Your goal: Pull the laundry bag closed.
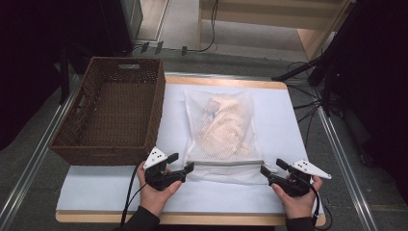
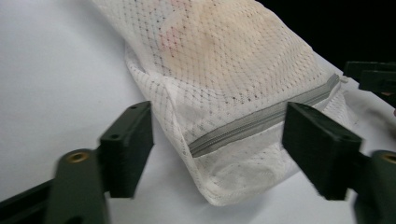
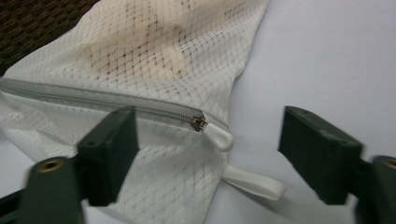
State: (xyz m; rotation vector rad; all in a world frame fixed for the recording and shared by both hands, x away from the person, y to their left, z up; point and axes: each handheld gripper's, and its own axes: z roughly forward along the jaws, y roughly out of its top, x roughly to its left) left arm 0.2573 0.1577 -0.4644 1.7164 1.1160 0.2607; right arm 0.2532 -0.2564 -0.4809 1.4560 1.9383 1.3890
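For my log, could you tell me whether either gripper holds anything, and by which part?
Nothing is held. The left gripper and the right gripper are both open, one at each end of the mesh bag's zipper.

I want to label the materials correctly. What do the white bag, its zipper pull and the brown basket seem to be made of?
Bag: white synthetic-looking mesh, semi-sheer; the open net weave lets peach contents show through.
Zipper pull: smooth, glossy white tab, probably plastic, on a small metal-looking slider.
Basket: dark brown woven wicker or rattan, matte; interlaced strands are visible.
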